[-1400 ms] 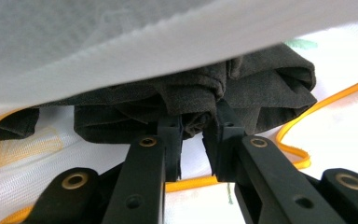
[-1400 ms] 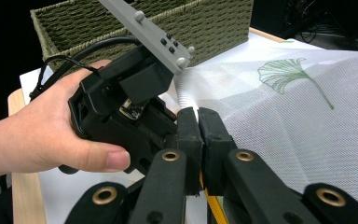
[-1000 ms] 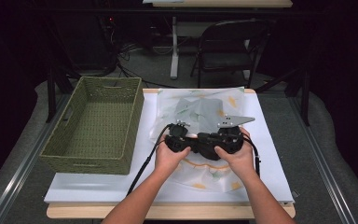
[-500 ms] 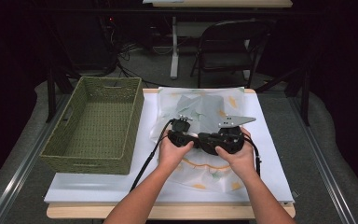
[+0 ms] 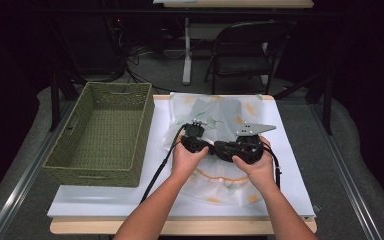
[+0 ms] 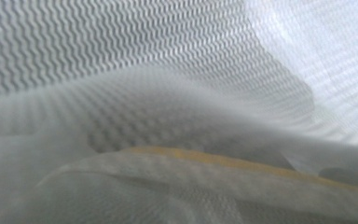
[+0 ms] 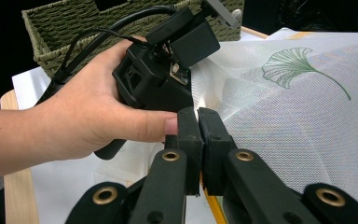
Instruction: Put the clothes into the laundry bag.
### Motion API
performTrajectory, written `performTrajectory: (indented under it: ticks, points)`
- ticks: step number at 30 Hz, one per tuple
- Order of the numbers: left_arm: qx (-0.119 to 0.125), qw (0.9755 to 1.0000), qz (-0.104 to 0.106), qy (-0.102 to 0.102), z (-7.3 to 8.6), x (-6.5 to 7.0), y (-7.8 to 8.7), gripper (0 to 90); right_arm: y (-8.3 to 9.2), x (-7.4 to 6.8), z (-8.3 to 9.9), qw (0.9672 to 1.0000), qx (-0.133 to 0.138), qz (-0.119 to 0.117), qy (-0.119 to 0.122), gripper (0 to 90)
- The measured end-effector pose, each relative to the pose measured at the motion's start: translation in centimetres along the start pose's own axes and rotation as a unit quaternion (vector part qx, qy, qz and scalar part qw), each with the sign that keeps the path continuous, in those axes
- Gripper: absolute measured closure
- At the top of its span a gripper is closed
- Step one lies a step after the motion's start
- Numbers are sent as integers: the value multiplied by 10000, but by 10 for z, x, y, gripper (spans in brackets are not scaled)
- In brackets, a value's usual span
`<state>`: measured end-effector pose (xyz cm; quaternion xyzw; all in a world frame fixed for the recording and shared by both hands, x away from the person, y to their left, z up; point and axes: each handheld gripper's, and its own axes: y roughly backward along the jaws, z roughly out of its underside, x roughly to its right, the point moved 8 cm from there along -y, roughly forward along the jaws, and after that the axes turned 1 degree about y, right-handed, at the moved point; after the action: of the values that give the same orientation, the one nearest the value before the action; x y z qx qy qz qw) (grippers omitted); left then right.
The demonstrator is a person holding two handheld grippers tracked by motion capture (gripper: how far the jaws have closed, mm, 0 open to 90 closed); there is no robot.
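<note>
1. While you hold both tongs side by side over the cloth (image 5: 220,125), your right tongs (image 7: 198,112) are pinched together on its thin white mesh edge.
2. Your left tongs (image 5: 194,131) sit just beside them in your left hand (image 7: 88,116); from above their tips are buried in the fabric, and their own camera shows blurred cloth pressed right against it, so I cannot tell how those tongs stand.
3. That cloth, printed with green ginkgo leaves, lies rumpled on the white sheet (image 5: 150,200) covering the table (image 5: 70,226).
4. Left of it stands the green woven basket (image 5: 105,165), apart from your hands.
</note>
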<state>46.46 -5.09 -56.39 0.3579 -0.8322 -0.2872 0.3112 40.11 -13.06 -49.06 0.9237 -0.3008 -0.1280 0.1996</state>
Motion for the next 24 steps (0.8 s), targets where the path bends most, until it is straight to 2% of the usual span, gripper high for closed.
performTrajectory:
  ticks: [9, 18, 24]
  points:
    - [-30, 9998, 159, 96, 1, 1, -8, 766, -1, 1, 1, 10000, -24, 14, -2, 885]
    - [-76, 9998, 169, 11, 5, 3, 0, 541, 0, 4, 2, 10000, -20, 32, -20, 885]
    - [-104, 9997, 188, -61, 14, -2, 15, 506, 1, 4, 2, 10000, -16, 35, -34, 885]
